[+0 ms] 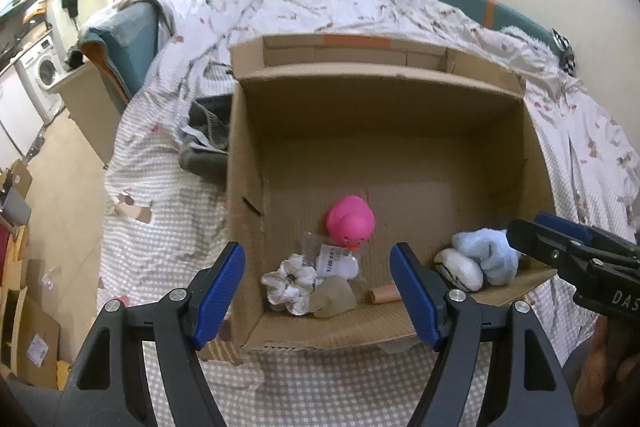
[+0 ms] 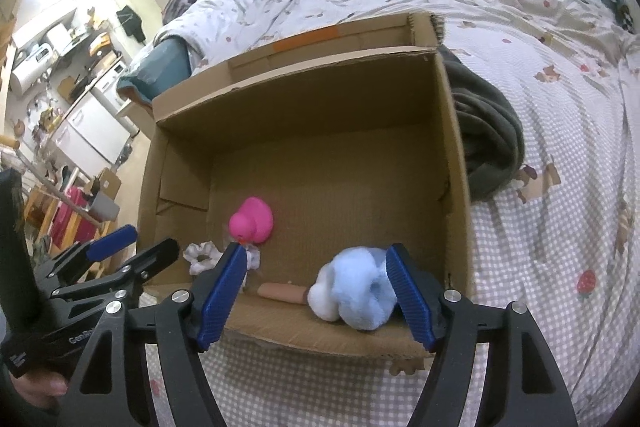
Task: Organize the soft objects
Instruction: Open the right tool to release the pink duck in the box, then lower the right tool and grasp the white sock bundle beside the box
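Observation:
An open cardboard box [image 1: 248, 155] [image 2: 456, 155] lies on the bed. Inside sit a pink rubber duck [image 1: 350, 222] [image 2: 252, 219], a white scrunchie [image 1: 290, 283] [image 2: 199, 255], a clear packet [image 1: 338, 263], a greyish soft lump [image 1: 334, 301], a tan tube [image 1: 384, 294] [image 2: 280, 291] and a light blue and white plush [image 1: 480, 261] [image 2: 354, 293]. My left gripper [image 1: 318, 293] is open above the box's near edge, over the scrunchie and lump. My right gripper [image 2: 314, 297] is open with the plush between its fingers, not clamped; it also shows in the left wrist view [image 1: 516, 233].
The bed has a white checked duvet [image 1: 168, 227] [image 2: 560, 227]. A dark grey garment [image 2: 488, 139] [image 1: 204, 151] lies beside the box. Teal pillows [image 1: 500, 11] are at the far side. A washing machine [image 1: 44, 71] and floor clutter stand at the left.

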`<state>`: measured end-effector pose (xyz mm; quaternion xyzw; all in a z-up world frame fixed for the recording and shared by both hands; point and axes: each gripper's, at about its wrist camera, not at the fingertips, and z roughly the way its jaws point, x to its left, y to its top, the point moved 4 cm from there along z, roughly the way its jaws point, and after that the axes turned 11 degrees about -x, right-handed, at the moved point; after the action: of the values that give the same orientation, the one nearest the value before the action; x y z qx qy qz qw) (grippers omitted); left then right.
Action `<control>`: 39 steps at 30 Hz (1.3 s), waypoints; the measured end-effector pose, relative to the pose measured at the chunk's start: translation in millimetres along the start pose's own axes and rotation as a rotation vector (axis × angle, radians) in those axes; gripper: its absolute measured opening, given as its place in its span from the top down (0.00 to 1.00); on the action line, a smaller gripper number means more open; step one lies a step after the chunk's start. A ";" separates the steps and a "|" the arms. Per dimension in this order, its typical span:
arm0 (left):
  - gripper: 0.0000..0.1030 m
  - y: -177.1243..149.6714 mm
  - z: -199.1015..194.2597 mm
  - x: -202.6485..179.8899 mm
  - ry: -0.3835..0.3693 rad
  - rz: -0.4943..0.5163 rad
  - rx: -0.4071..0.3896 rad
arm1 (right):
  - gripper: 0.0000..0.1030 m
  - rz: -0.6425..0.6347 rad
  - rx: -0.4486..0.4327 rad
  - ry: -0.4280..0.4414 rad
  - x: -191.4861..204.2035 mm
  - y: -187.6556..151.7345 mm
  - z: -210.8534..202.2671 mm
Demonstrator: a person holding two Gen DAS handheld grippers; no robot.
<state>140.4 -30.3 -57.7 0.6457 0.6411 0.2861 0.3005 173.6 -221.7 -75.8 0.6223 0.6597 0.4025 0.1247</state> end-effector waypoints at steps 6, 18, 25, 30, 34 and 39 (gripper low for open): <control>0.29 -2.1 -20.8 5.9 -0.010 -0.019 -0.036 | 0.26 0.001 -0.011 -0.015 -0.8 -4.8 -14.2; 0.30 -34.1 -52.4 11.3 0.004 -0.044 -0.006 | 0.26 0.013 -0.017 -0.027 11.0 -37.0 -44.7; 0.29 -56.1 -66.4 9.6 -0.017 -0.050 0.021 | 0.26 0.020 0.018 -0.029 13.5 -59.8 -52.6; 0.30 -77.4 -63.1 13.3 0.011 -0.072 0.076 | 0.26 0.042 0.081 -0.026 11.8 -78.1 -51.9; 0.30 -93.5 -55.0 11.3 0.024 -0.078 0.149 | 0.26 0.054 0.156 -0.036 12.4 -98.9 -43.4; 0.30 -95.3 -51.4 13.2 0.039 -0.077 0.152 | 0.26 0.047 0.209 -0.043 14.9 -110.8 -29.9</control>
<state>39.3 -16.3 -96.1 0.6357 0.6910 0.2376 0.2487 71.0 -208.3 -127.6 0.6558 0.6803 0.3209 0.0639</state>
